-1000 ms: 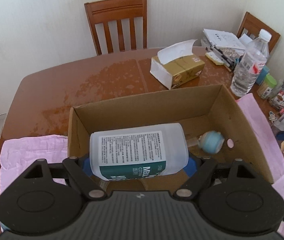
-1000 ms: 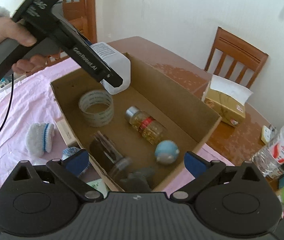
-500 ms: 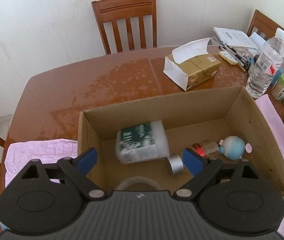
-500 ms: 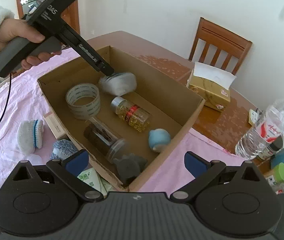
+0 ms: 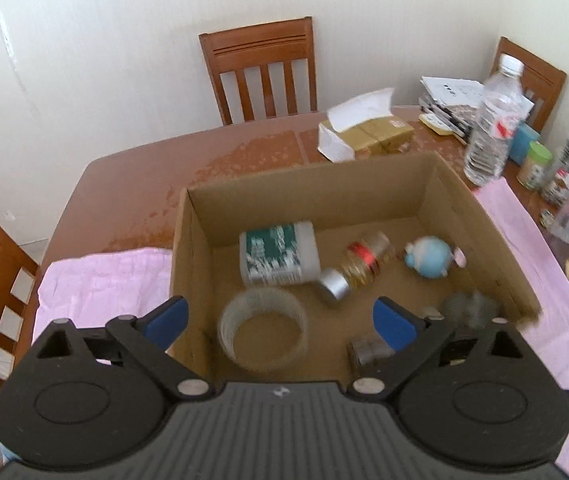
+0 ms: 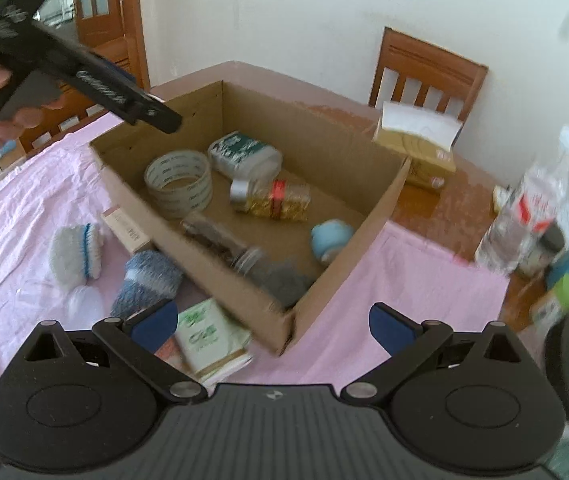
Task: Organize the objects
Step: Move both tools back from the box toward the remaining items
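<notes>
With the white green-labelled plastic bottle (image 5: 278,254) lying in the brown cardboard box (image 5: 480,216), the empty left claw (image 5: 280,316), jaws opening, should lift clear while the spread, empty right claw (image 6: 270,324) targets the blue-and-white fluffy sock (image 6: 146,282).

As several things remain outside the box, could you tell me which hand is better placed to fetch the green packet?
Probably the right: its open tongs hang just over the green packet, while the left tongs, empty and opening, hang over the cardboard box.

Tape roll (image 6: 178,182): repeated small print is seen, too blurred to be read.
Green packet (image 6: 210,332), lower centre: large letters resembling "CAE" are made out, uncertainly.
White bottle label (image 5: 274,254): print is blurred, unreadable.
</notes>
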`<state>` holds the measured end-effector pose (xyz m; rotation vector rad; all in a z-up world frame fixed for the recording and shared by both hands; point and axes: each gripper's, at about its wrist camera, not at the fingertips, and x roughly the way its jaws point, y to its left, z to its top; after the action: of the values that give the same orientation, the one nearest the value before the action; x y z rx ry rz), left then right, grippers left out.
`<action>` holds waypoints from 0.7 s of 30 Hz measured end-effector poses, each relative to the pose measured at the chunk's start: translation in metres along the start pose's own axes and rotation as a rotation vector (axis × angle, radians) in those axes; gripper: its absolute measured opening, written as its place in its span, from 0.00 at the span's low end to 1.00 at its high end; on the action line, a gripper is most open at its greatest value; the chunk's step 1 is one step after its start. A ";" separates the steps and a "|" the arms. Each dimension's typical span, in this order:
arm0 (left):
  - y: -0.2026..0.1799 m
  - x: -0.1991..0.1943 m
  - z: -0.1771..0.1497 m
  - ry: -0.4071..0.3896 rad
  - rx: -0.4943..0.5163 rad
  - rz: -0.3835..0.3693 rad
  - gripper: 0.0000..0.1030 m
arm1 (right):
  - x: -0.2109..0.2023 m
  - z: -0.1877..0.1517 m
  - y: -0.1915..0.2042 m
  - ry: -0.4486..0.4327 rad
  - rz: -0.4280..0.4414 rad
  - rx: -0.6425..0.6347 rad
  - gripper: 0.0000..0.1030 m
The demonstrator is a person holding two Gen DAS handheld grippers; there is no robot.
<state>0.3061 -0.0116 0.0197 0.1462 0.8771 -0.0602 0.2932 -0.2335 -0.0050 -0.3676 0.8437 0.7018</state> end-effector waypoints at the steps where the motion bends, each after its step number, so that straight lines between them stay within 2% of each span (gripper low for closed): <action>1: -0.002 -0.005 -0.007 -0.004 -0.001 0.001 0.96 | 0.000 -0.006 0.002 -0.001 0.006 0.008 1.00; 4: -0.010 -0.017 -0.032 -0.012 -0.016 0.013 0.98 | -0.003 -0.024 0.009 -0.004 0.021 0.034 1.00; 12: -0.036 -0.028 -0.095 0.064 -0.097 0.031 0.98 | 0.005 -0.066 0.029 0.044 0.107 0.046 1.00; 21: -0.046 -0.040 -0.144 0.098 -0.216 0.101 0.98 | 0.006 -0.083 0.052 0.080 0.263 -0.010 1.00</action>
<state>0.1656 -0.0355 -0.0453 -0.0094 0.9662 0.1366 0.2143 -0.2398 -0.0624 -0.2982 0.9755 0.9403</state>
